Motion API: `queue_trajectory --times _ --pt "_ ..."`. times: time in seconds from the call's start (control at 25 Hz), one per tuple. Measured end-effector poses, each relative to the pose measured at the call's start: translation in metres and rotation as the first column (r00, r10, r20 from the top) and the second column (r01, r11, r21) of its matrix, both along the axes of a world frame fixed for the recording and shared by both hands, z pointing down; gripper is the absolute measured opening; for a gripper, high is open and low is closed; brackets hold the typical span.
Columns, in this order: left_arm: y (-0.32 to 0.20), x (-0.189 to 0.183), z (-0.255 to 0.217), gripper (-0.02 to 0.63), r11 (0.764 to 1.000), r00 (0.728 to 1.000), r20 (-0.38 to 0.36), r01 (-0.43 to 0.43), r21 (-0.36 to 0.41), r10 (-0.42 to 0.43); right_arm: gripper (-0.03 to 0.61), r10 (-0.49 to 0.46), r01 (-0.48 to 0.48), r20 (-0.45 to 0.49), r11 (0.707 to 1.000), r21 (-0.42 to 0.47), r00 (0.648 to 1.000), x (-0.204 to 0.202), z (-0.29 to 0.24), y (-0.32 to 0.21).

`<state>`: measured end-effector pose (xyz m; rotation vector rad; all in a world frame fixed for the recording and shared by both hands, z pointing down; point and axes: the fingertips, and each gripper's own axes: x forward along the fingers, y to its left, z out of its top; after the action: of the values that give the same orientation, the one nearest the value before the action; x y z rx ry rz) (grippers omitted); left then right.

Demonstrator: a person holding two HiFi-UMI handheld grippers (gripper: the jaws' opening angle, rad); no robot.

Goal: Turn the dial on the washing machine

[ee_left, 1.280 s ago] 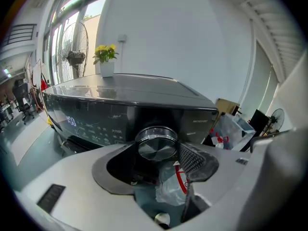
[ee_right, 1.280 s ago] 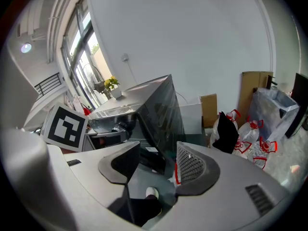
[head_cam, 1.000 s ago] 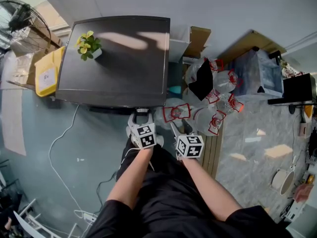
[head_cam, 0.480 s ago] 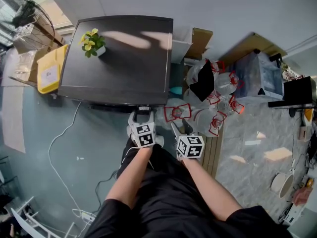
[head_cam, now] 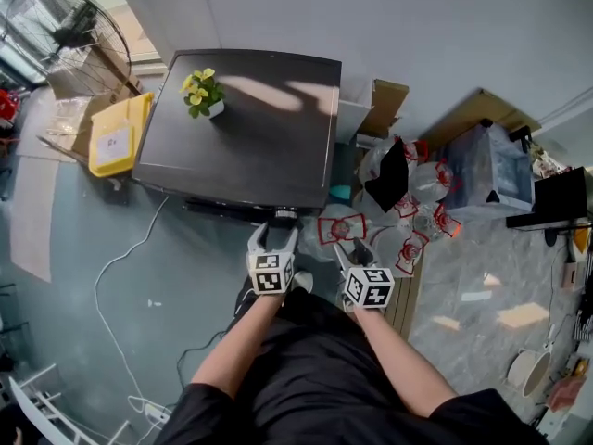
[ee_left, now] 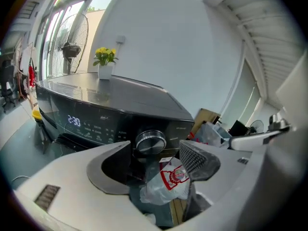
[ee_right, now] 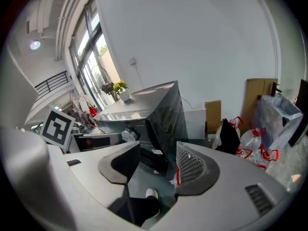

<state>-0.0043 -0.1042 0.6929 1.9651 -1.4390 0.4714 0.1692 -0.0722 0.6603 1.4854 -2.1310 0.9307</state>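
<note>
At the front panel of the washing machine (head_cam: 241,128), we find the left gripper (ee_left: 154,160) with its jaws spread wide and nothing pressed between the pads. The dial (ee_left: 150,141) sits on the control panel to the right of the lit display (ee_left: 73,120). From the left gripper view it lies just beyond and slightly above the gap between the jaws, roughly centred on it and apart from both pads. Compared with a second ago, the head view shows these jaws standing noticeably wider, while the gripper has kept its station at the panel edge. The machine's shift across that view we put down to head movement. We judge that the dial is not in hold at this moment. Whether the widening is a release or a preparation to grasp, we cannot settle from this evidence. Any turn calls for the jaws to advance around the knob and close on its rim. The right gripper (head_cam: 350,248) hangs beside the left one, off to the machine's right corner, its jaws likewise apart and empty. It takes no part. The potted plant (head_cam: 204,93) on the machine's top is well clear of the work.
</note>
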Motion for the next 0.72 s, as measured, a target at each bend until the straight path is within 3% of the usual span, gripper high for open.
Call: queue_trajectory --times 0.16,0.28,0.4,0.52,0.6,0.72 --pt "0.018 -0.005 -0.033 0.281 0.998 0.998 -0.044 -0.042 0.038 0.044 0.221 -0.011 0.010 0.019 0.999 0.036 1.000 0.000 -0.021 -0.008" --pt "0.027 -0.022 -0.066 0.195 0.994 0.999 -0.046 0.011 0.109 -0.006 0.206 -0.021 0.019 0.050 0.998 0.056 0.999 -0.004 -0.041 -0.013" --pt "0.032 -0.041 -0.097 0.166 0.983 0.995 -0.073 0.081 0.163 -0.070 0.175 -0.042 0.033 0.087 0.995 0.095 0.995 -0.011 -0.066 -0.020" --pt "0.037 -0.054 -0.131 0.100 0.971 0.991 -0.094 0.110 0.210 -0.092 0.104 -0.048 0.029 0.107 0.985 0.173 0.993 -0.012 -0.100 -0.028" --pt "0.039 -0.057 -0.157 0.069 0.963 0.993 -0.092 0.092 0.254 -0.070 0.047 -0.034 0.009 0.098 0.971 0.237 0.995 -0.008 -0.128 -0.035" --pt "0.036 -0.065 -0.195 0.029 0.943 0.998 -0.056 0.058 0.327 -0.042 0.015 -0.031 0.012 0.065 0.958 0.285 0.997 -0.006 -0.156 -0.045"
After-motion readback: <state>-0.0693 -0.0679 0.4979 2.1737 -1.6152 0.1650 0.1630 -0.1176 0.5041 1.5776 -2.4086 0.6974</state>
